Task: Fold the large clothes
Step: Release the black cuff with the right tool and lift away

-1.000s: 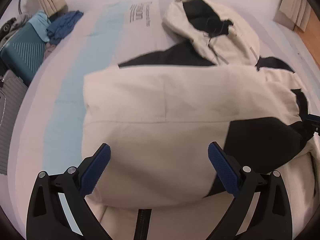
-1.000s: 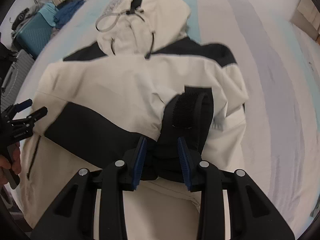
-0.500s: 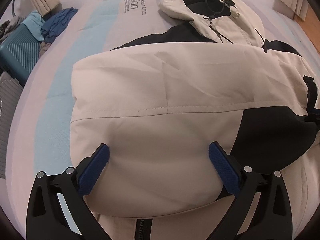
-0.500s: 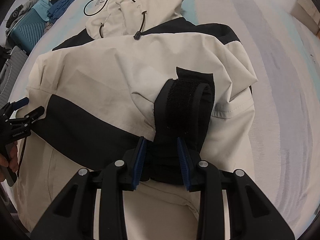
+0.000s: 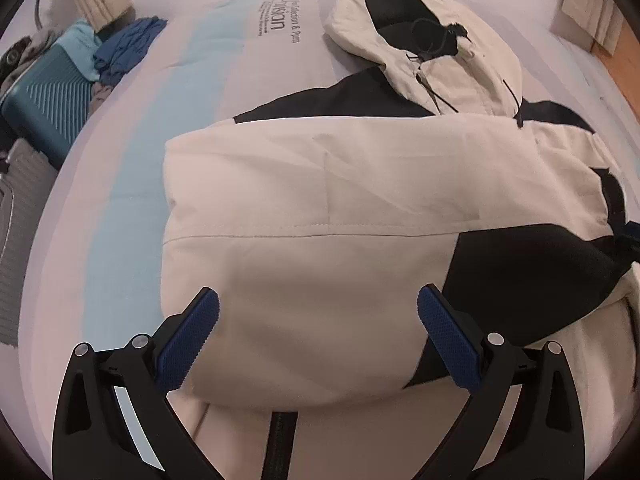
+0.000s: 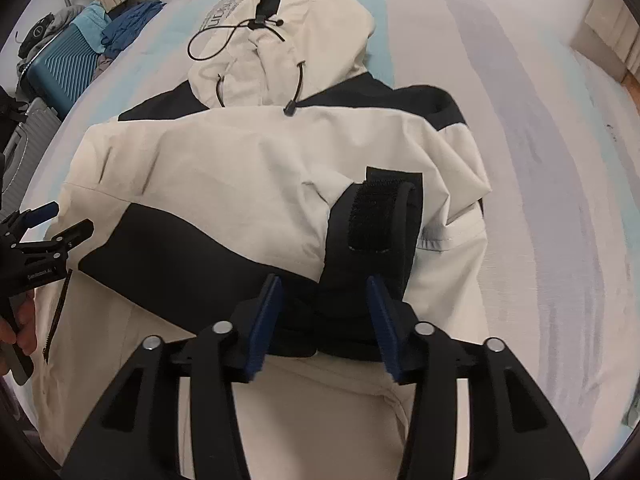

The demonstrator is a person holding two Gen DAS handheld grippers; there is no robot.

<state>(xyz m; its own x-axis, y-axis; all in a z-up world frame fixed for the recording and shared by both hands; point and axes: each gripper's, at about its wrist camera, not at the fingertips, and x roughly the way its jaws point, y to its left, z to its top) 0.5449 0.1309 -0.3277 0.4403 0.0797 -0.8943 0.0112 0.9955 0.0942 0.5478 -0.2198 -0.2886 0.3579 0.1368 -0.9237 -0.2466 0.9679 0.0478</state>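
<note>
Between the right gripper's [image 6: 326,320] opening jaws sits the black cuff [image 6: 376,236] of a sleeve laid across the jacket [image 6: 240,184]; the pads look just clear of it, so it seems released. That sleeve runs crosswise, toward the left gripper [image 5: 318,332], which hovers wide open and empty over the sleeve's cream end. Beyond both, the jacket's long axis runs away up the bed [image 6: 540,160] to the hood [image 6: 304,28], so folding the hem upward probably needs both hands.
</note>
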